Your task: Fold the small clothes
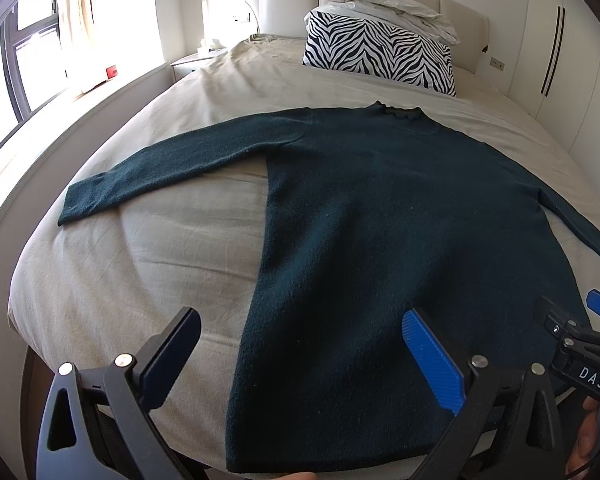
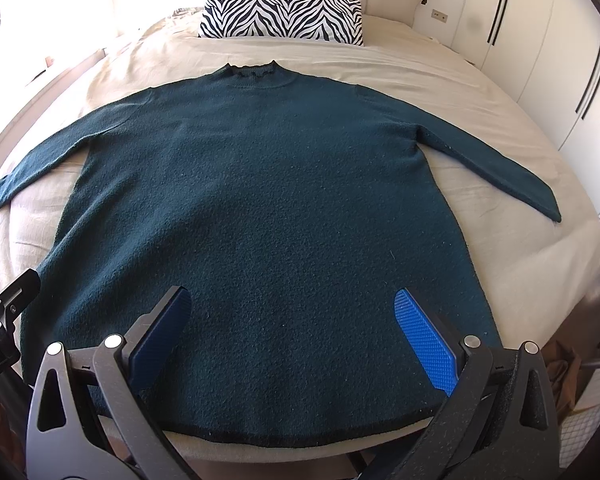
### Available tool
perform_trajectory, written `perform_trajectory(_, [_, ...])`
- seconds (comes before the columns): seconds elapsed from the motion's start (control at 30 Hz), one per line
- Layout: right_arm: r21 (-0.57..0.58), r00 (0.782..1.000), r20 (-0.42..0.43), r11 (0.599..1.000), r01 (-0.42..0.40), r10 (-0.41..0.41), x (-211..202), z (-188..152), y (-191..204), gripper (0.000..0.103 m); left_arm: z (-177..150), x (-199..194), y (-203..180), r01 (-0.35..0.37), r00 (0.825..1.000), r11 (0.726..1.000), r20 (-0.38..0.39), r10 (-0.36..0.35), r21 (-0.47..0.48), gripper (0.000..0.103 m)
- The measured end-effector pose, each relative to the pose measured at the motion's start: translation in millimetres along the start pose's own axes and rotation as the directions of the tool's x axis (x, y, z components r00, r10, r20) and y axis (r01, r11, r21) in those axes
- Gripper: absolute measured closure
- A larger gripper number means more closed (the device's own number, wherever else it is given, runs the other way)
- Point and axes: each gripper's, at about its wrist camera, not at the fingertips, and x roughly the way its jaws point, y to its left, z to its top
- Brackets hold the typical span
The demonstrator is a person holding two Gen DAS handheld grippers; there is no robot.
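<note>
A dark teal long-sleeved sweater [image 1: 380,220] [image 2: 260,200] lies flat on the bed, collar toward the headboard, both sleeves spread out to the sides and its hem at the near edge. My left gripper [image 1: 300,344] hovers open above the hem's left part, one finger over bare sheet, the other over the fabric. My right gripper [image 2: 292,324] is open above the middle of the hem, holding nothing. Part of the right gripper shows at the right edge of the left wrist view.
The bed [image 1: 160,240] [image 2: 460,80] has a beige cover. A zebra-print pillow [image 1: 380,52] [image 2: 280,12] with crumpled white bedding [image 1: 392,4] on it stands at the headboard. A window [image 1: 28,60] is left, white wardrobe doors [image 2: 540,60] right, a nightstand [image 1: 188,64] beyond.
</note>
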Motion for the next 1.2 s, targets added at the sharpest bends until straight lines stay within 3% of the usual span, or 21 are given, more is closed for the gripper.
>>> perform_trajectory(1.2, [-0.003,1.000,-0.009,1.000,0.000,0.000,2.4,-4.0,5.1,0.000,-4.7,2.7,0.5,-0.006,1.000,1.000,-0.028,0.006,-0.010,0.000])
